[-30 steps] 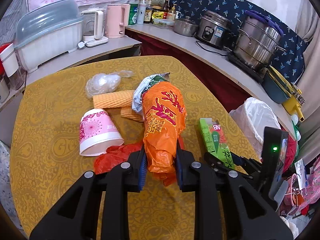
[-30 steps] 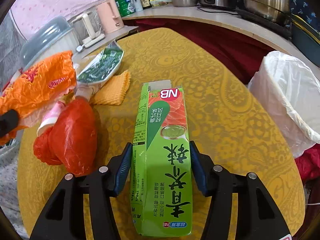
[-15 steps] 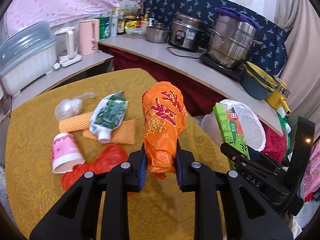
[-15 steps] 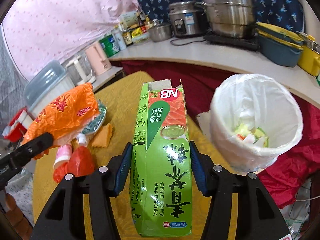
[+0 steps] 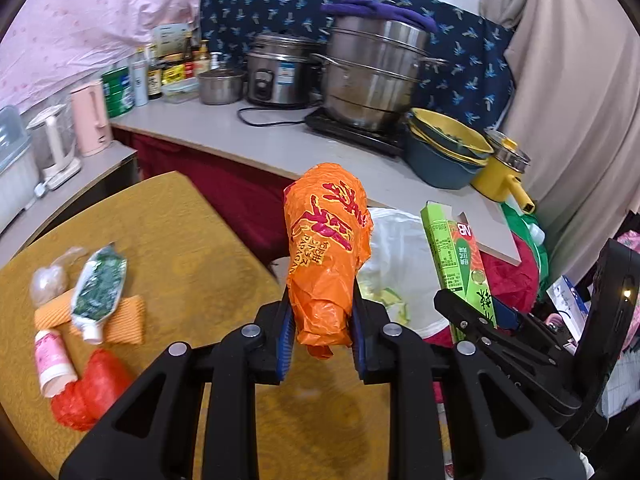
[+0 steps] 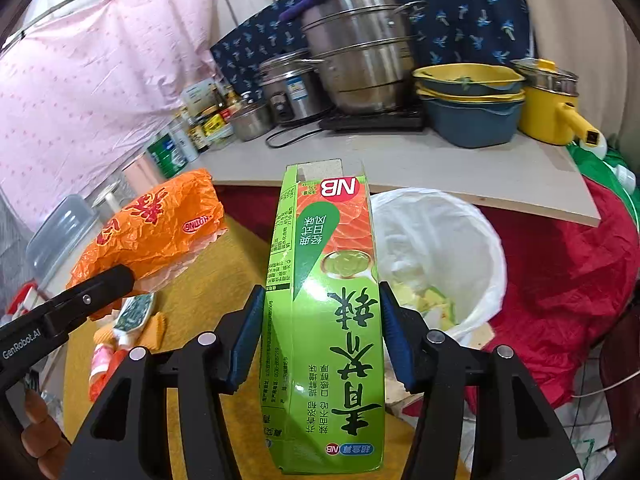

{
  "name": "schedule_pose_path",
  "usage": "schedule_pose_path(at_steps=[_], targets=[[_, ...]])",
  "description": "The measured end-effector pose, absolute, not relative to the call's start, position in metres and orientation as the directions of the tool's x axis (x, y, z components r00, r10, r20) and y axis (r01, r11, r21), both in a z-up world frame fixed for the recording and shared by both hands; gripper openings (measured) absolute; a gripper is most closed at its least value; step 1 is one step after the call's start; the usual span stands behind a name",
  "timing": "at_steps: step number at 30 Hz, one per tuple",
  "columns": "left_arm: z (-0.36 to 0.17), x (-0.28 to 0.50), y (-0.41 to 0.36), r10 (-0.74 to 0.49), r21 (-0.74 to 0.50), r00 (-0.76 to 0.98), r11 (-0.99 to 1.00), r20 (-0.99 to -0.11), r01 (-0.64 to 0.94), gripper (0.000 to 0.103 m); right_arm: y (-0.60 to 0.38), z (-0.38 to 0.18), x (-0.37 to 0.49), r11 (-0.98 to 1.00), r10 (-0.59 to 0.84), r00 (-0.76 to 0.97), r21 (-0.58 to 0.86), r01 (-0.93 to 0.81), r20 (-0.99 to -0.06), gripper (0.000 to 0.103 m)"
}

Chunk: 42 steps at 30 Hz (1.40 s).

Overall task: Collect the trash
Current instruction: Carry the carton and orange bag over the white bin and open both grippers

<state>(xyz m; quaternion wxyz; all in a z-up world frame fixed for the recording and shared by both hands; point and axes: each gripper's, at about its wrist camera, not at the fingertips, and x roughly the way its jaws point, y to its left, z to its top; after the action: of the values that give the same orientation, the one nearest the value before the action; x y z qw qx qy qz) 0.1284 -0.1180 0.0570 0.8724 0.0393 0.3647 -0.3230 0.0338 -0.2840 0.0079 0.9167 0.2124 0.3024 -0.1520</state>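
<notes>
Right wrist view: green carton (image 6: 324, 300) is sitting clamped in the right hand-held gripper (image 6: 320, 336), now hanging beside the white-lined bin (image 6: 476, 240), no longer over the tabletop (image 6: 200, 280). Left hand-held gripper (image 5: 322, 326) is pinching an orange bag (image 5: 326, 248), also carried binward. Both drops are nearing; more litter is waiting behind.

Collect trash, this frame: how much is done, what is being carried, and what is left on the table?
Done: the white-lined bin already holds scraps. In hand: left gripper clamps the orange bag, right gripper the green carton, both near the bin, unreleased. Left on the table: green tube, pink cup, red bag, clear plastic wad.
</notes>
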Motion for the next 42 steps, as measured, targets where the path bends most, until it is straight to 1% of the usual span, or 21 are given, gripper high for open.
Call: schedule_pose_path(at_steps=[6, 11, 16, 20, 21, 22, 24, 25, 31, 36, 38, 39, 42], targets=[[0.046, 0.132, -0.176, -0.560, -0.172, 0.468, 0.747, -0.684, 0.642, 0.023, -0.327, -0.001, 0.024, 0.830, -0.179, 0.762, 0.320, 0.456, -0.622, 0.053], [0.028, 0.140, -0.215, -0.551, -0.162, 0.432, 0.731, -0.714, 0.663, 0.023, -0.351, -0.011, 0.024, 0.811, -0.187, 0.753, 0.334, 0.481, -0.631, 0.053], [0.007, 0.156, -0.248, -0.535, -0.178, 0.378, 0.723, -0.755, 0.668, 0.026, -0.372, -0.023, 0.027, 0.791, -0.188, 0.743, 0.350, 0.503, -0.643, 0.053], [-0.004, 0.167, -0.265, -0.536, -0.200, 0.356, 0.725, -0.766, 0.660, 0.028, -0.382, -0.033, 0.031, 0.782, -0.190, 0.734, 0.351, 0.515, -0.653, 0.054], [-0.005, 0.169, -0.268, -0.536, -0.204, 0.357, 0.727, -0.765, 0.655, 0.035, -0.385, -0.036, 0.032, 0.780, -0.189, 0.731, 0.352, 0.518, -0.656, 0.053], [-0.006, 0.171, -0.270, -0.536, -0.207, 0.361, 0.733, -0.763, 0.648, 0.046, -0.387, -0.037, 0.033, 0.778, -0.190, 0.728, 0.351, 0.521, -0.658, 0.053], [-0.006, 0.174, -0.272, -0.539, -0.215, 0.370, 0.740, -0.757, 0.637, 0.056, -0.391, -0.041, 0.035, 0.776, -0.191, 0.725, 0.351, 0.525, -0.662, 0.053], [-0.005, 0.176, -0.273, -0.540, -0.217, 0.373, 0.742, -0.755, 0.634, 0.059, -0.392, -0.042, 0.037, 0.775, -0.191, 0.724, 0.351, 0.526, -0.663, 0.053], [-0.003, 0.184, -0.272, -0.529, -0.205, 0.392, 0.754, -0.752, 0.624, 0.061, -0.398, -0.046, 0.047, 0.777, -0.187, 0.721, 0.349, 0.524, -0.668, 0.053], [0.000, 0.191, -0.256, -0.523, -0.211, 0.417, 0.775, -0.743, 0.596, 0.062, -0.399, -0.049, 0.067, 0.788, -0.179, 0.713, 0.334, 0.517, -0.678, 0.054], [0.001, 0.193, -0.250, -0.515, -0.200, 0.435, 0.784, -0.739, 0.588, 0.066, -0.401, -0.050, 0.077, 0.791, -0.169, 0.710, 0.336, 0.512, -0.683, 0.054], [0.003, 0.194, -0.247, -0.512, -0.195, 0.445, 0.788, -0.735, 0.584, 0.070, -0.402, -0.050, 0.081, 0.792, -0.167, 0.711, 0.336, 0.509, -0.683, 0.054], [0.007, 0.197, -0.240, -0.503, -0.183, 0.468, 0.798, -0.727, 0.574, 0.072, -0.400, -0.047, 0.092, 0.801, -0.177, 0.715, 0.324, 0.504, -0.676, 0.055]])
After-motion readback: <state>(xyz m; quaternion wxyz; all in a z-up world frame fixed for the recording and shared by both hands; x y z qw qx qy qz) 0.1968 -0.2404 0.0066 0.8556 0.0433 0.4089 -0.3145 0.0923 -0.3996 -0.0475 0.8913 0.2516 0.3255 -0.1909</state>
